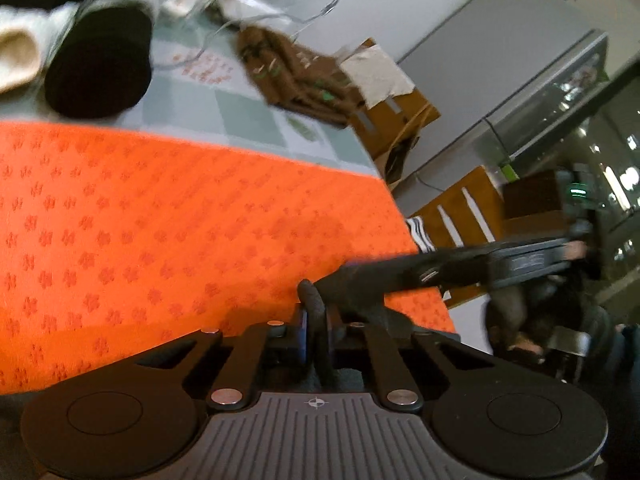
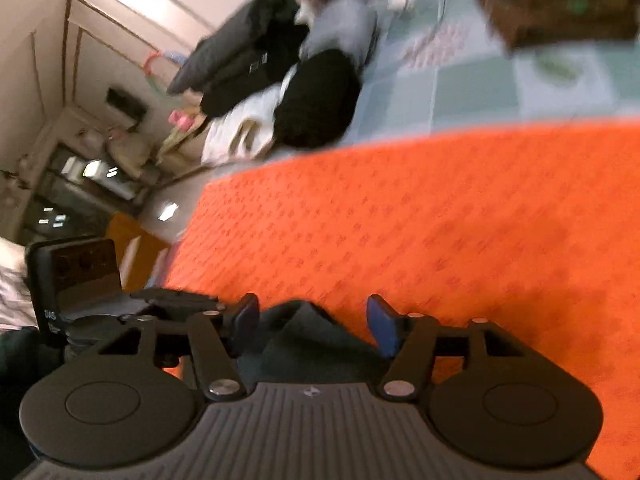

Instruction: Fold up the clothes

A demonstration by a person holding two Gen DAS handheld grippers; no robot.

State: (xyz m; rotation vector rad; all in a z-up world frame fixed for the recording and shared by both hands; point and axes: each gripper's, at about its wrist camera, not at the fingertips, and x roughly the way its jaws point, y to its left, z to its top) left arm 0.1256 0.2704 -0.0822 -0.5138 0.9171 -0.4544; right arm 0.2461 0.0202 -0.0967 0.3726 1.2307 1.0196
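A dark garment [image 1: 376, 280] lies at the near edge of an orange patterned cloth [image 1: 180, 220] that covers the table. My left gripper [image 1: 318, 320] is shut on a fold of the dark garment, which stretches away to the right. In the right wrist view my right gripper [image 2: 310, 320] is open, its blue pads [image 2: 382, 322] on either side of a raised bunch of the dark garment [image 2: 304, 336], over the orange cloth [image 2: 440, 220]. The left gripper's body [image 2: 76, 280] shows at the left.
Folded black, white and grey clothes [image 1: 100, 64] are piled at the far left of the table, also in the right wrist view [image 2: 316, 96]. A brown garment [image 1: 292, 76] lies at the far side. Wooden chairs [image 1: 460, 208] stand beyond the table's right edge.
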